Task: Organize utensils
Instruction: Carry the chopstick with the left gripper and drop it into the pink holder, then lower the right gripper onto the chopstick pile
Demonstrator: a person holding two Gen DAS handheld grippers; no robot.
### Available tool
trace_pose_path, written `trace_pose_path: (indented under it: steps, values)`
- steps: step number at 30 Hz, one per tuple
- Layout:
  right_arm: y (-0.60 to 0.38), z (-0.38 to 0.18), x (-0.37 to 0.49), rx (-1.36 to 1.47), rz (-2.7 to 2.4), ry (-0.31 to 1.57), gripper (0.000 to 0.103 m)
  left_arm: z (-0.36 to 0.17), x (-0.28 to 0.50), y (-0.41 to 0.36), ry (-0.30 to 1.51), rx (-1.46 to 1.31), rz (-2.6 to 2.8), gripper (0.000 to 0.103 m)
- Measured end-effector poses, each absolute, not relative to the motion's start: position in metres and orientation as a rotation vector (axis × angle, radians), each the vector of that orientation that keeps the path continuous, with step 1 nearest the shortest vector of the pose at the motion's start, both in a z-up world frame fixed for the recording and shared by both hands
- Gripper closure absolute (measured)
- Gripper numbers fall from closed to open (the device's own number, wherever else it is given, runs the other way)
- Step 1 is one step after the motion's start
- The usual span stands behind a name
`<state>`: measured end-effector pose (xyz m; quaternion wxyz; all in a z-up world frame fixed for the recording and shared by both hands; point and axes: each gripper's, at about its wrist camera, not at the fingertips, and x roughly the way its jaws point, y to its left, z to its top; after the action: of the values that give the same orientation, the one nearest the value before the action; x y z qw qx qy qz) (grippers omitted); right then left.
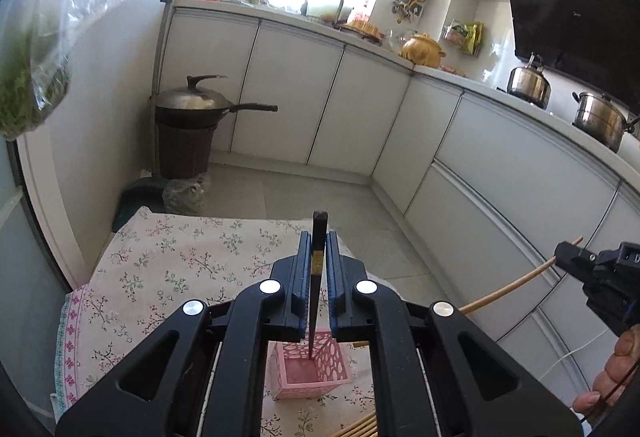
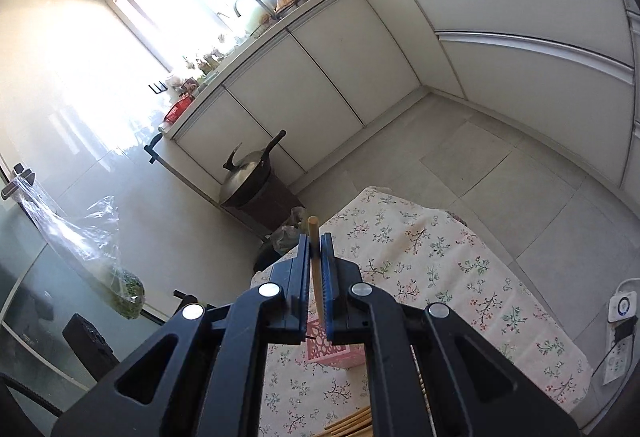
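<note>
Two grippers, each pinching one chopstick. Left gripper: jaws nearly together on dark slim chopstick with gold band, its tip inside pink perforated plastic basket on floral tablecloth. Right gripper, at 3 o'clock in left view: jaws pressed on pale wooden chopstick. Loose wooden chopsticks at 6 o'clock on cloth.

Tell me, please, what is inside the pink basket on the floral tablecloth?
The pink basket holds only the tip of the dark chopstick, lowered in by the left gripper. Its visible floor is otherwise bare; the near corners are hidden.
</note>
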<state>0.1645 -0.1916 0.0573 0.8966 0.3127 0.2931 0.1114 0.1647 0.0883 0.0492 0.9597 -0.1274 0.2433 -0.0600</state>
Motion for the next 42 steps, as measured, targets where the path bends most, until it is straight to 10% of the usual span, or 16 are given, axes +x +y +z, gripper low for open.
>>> trace_pose_path:
  steps: [9,29,42]
  values:
    - [-0.176,0.046,0.182,0.573,0.208,0.629,0.097,0.061,0.150,0.118,0.419,-0.387,-0.061,0.061]
    - [-0.131,0.029,0.202,0.482,0.228,0.670,0.093,0.062,0.139,0.099,0.441,-0.309,-0.052,0.051]
    - [-0.126,0.035,0.150,0.303,0.185,0.591,0.069,0.068,0.118,0.067,0.432,-0.191,-0.030,0.029]
